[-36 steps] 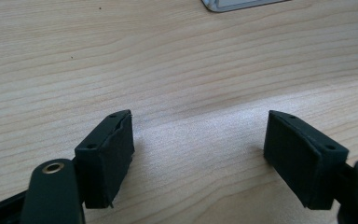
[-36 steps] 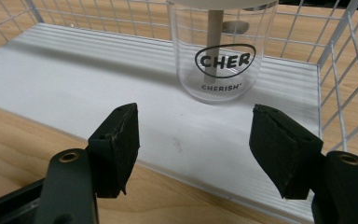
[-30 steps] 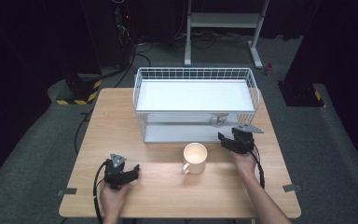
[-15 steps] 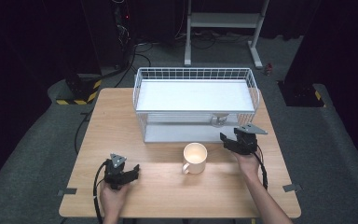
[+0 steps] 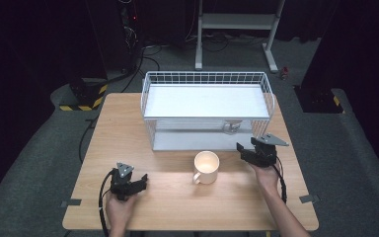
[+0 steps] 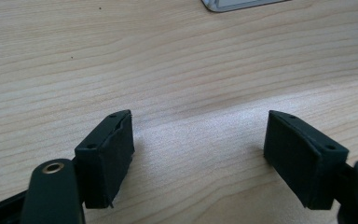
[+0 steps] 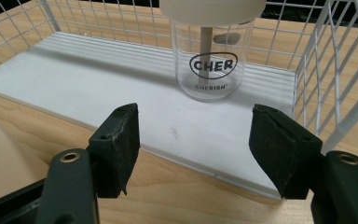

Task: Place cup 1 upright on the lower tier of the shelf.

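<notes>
floor (image 5: 355,148): grey carpet | table (image 5: 128,128): light wood | backdrop: dark

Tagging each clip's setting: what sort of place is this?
Probably a lab or studio recording station: a light wooden table on grey carpet, dark surroundings with cabling and a white metal stand behind, and yellow-black hazard-striped bases beside the table.

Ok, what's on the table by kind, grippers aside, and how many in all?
Mug: 1
Glass jar: 1
Wire rack: 1
Total: 3
</notes>
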Available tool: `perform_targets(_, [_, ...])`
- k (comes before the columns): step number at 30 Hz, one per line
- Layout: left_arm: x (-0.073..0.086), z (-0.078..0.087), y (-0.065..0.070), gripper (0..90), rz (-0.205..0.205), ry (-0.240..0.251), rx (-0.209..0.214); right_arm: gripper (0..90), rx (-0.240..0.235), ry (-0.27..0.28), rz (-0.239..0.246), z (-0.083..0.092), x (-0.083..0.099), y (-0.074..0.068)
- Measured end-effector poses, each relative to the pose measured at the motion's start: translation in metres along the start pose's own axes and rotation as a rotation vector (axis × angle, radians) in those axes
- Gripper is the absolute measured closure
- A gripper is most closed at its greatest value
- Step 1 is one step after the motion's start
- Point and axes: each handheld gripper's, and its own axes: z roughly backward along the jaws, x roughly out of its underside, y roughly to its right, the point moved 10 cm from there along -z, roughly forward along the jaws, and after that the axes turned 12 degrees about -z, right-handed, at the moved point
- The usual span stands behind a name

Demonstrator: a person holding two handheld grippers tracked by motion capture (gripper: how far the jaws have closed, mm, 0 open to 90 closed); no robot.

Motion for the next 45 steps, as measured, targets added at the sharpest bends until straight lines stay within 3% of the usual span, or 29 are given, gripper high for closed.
perform_targets(18, [0.0,0.0,0.0,24.4,0.0,0.0,0.0,33.2,-0.003,0.008,0.001,0.016,0.005,0.007])
perform_targets(26, [0.0,0.0,0.0,24.4,0.0,0.0,0.0,33.1,-0.006,0.018,-0.023,0.025,0.008,0.013])
perform_targets(45, [0.0,0.0,0.0,24.4,0.0,-0.001,0.0,32.8,-0.004,0.019,-0.045,0.043,0.026,0.023])
